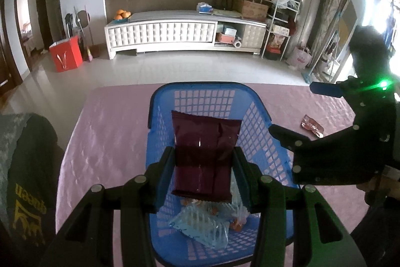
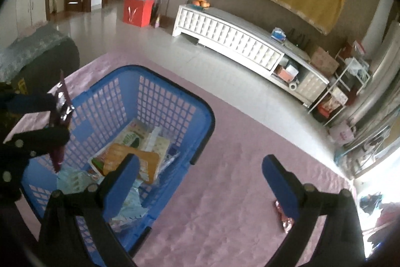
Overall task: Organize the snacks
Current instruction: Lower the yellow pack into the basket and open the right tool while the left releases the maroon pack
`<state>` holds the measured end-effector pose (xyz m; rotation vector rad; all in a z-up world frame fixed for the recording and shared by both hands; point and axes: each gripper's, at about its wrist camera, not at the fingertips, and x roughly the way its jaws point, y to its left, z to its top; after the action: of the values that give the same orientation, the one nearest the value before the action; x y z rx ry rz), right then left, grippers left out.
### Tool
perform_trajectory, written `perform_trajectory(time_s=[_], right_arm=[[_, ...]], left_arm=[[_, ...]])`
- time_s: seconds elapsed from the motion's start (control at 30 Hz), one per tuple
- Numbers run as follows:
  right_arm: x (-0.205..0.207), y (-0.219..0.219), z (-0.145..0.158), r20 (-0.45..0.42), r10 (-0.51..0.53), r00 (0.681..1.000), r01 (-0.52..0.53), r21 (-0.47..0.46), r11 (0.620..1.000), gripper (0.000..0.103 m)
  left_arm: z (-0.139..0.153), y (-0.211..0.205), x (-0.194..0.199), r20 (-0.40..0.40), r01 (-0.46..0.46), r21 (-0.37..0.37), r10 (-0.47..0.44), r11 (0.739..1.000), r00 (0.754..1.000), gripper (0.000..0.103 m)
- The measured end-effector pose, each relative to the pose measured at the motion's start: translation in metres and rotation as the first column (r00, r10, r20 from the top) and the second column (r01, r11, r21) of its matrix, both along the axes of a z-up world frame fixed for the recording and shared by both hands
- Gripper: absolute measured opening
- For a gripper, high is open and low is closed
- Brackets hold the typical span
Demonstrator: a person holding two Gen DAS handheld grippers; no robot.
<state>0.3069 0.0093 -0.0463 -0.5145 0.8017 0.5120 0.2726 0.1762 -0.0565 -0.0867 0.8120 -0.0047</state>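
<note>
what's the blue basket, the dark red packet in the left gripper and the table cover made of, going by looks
Blue basket: looks like moulded plastic, smooth, with a grid of square holes in its walls. Dark red packet: probably glossy plastic film; it creases and shows a thin glint down its middle. Pink table cover: a shiny sheet with a wrinkled, dimpled sheen, possibly satin cloth or vinyl; the look leaves it open.

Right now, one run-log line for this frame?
left gripper: shut on maroon snack packet, over blue basket | right gripper: open, empty | pink foil packet: on table | basket: holds several snacks
</note>
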Motion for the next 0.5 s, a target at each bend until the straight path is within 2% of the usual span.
perform_trajectory(time_s=[0.13,0.5], right_arm=[[0.009,-0.001,-0.006,-0.019,-0.005,1.0,0.005,0.014,1.0,0.1],[0.033,-0.014,-0.017,-0.073,-0.04,0.997,0.046,0.093,0.995,0.1]], left_arm=[[0.001,-0.003,0.014,-0.01,0.008,0.021,-0.007,1.0,1.0,0.044],[-0.013,0.003,0.061,-0.077,0.008,0.009,-0.007,1.0,0.997,0.045]])
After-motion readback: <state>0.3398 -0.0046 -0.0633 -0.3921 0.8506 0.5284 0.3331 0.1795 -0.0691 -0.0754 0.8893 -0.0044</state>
